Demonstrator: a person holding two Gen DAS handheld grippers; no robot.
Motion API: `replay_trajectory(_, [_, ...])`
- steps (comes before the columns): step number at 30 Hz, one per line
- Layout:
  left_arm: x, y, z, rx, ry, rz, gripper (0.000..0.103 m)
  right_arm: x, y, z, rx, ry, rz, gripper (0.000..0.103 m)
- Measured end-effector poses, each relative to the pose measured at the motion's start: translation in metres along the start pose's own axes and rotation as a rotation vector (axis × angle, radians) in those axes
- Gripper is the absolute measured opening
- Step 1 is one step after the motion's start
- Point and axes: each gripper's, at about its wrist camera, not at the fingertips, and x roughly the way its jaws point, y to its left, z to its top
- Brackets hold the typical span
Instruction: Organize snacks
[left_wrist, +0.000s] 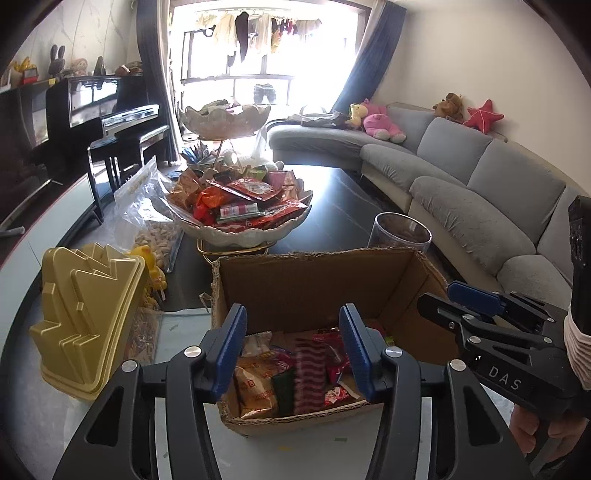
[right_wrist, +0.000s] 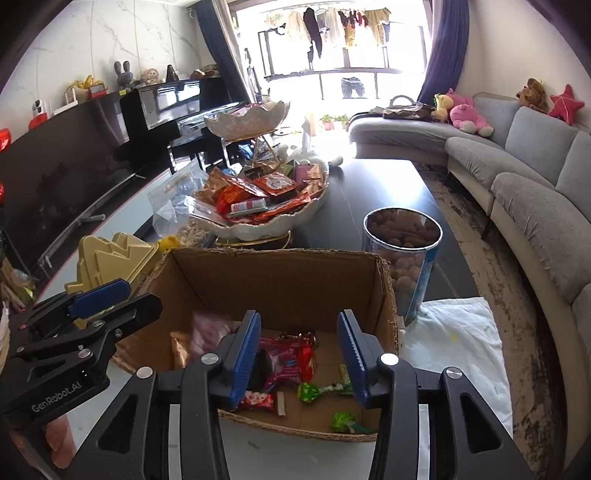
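Observation:
An open cardboard box (left_wrist: 295, 284) (right_wrist: 280, 280) stands on the table in front of both grippers, holding several snack packets (left_wrist: 288, 380) (right_wrist: 284, 362) and green lollipops (right_wrist: 343, 421). My left gripper (left_wrist: 293, 332) is open and empty above the box's near left side. My right gripper (right_wrist: 299, 339) is open and empty above its near right side. Each gripper shows in the other's view, the right one (left_wrist: 476, 295) and the left one (right_wrist: 103, 293). Behind the box a white tiered bowl stand (left_wrist: 243, 229) (right_wrist: 258, 225) is heaped with snack packets.
A gold castle-shaped container (left_wrist: 88, 317) (right_wrist: 110, 258) stands left of the box. A clear tub of round brown snacks (right_wrist: 402, 251) (left_wrist: 402, 230) stands at its right, next to a white cloth (right_wrist: 461, 332). A bag of nuts (left_wrist: 155, 229) lies behind. A grey sofa (left_wrist: 480, 192) runs along the right.

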Motion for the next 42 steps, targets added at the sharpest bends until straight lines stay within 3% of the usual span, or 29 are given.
replay_trajectory(9, [-0.047,-0.007,-0.02,0.017,-0.085,0.067,0.073,-0.036,0.005,-0.019,0.007,-0.051,-0.033,0.058])
replay_trajectory(24, [-0.148,-0.033,-0.075,0.05,-0.223,0.129,0.103,-0.142,0.02,-0.069,-0.01,-0.218,-0.096,0.084])
replay_trajectory(32, [-0.194,-0.044,-0.115,0.047,-0.268,0.142,0.103,-0.192,0.024,-0.11,0.013,-0.265,-0.131,0.093])
replay_trajectory(42, [-0.233,-0.054,-0.162,0.047,-0.284,0.138,0.103,-0.229,0.03,-0.166,0.01,-0.265,-0.145,0.094])
